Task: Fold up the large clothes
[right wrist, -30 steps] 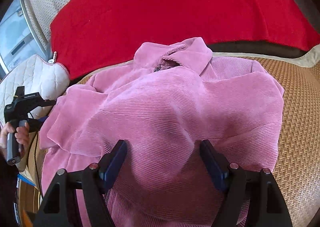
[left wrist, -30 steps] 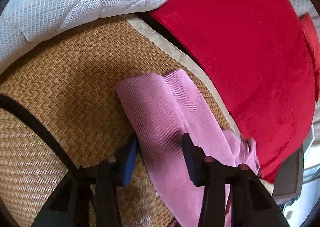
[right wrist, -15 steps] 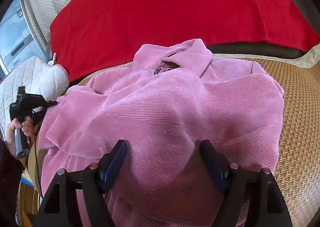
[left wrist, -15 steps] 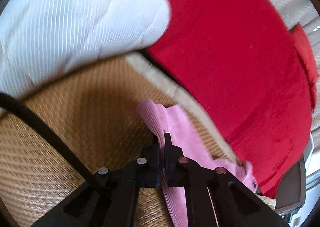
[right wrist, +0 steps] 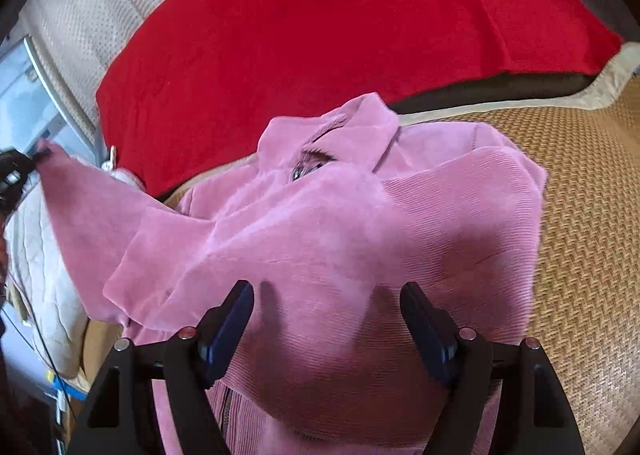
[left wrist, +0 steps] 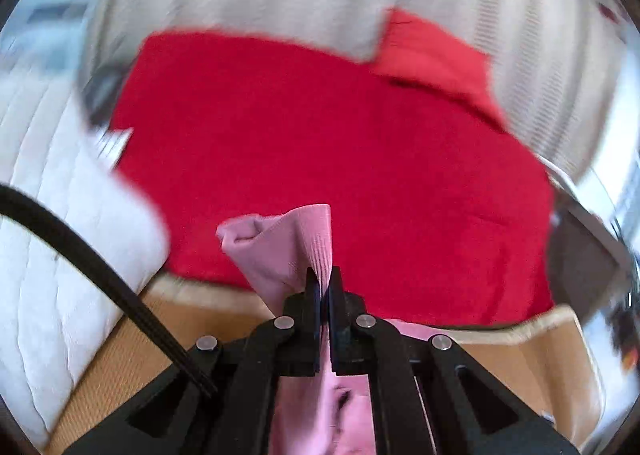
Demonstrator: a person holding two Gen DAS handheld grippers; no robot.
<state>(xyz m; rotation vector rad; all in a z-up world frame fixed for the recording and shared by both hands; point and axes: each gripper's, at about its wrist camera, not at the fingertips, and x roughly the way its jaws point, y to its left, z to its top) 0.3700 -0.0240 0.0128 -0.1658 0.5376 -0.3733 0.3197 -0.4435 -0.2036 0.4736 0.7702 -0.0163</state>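
Note:
A pink corduroy jacket (right wrist: 340,239) lies on a woven straw mat (right wrist: 584,215), collar at the far end. My left gripper (left wrist: 324,281) is shut on the cuff end of its sleeve (left wrist: 288,247), which stands up bunched between the pads. In the right wrist view that sleeve (right wrist: 92,207) stretches up and to the left, to the left gripper (right wrist: 16,171) at the frame's edge. My right gripper (right wrist: 326,303) stays open low over the jacket's body, fingers apart and nothing pinched between them.
A red blanket (right wrist: 320,27) covers the bed beyond the mat. A white quilted cushion (left wrist: 60,275) lies to the left, with a black cable (left wrist: 100,275) across it. A beige padded headboard (right wrist: 92,3) rises behind; a window (right wrist: 24,103) is at far left.
The left gripper closed on the sleeve end lying on the mat and lifted it high, rolling as it rose. The right gripper stayed nearly in place, still open.

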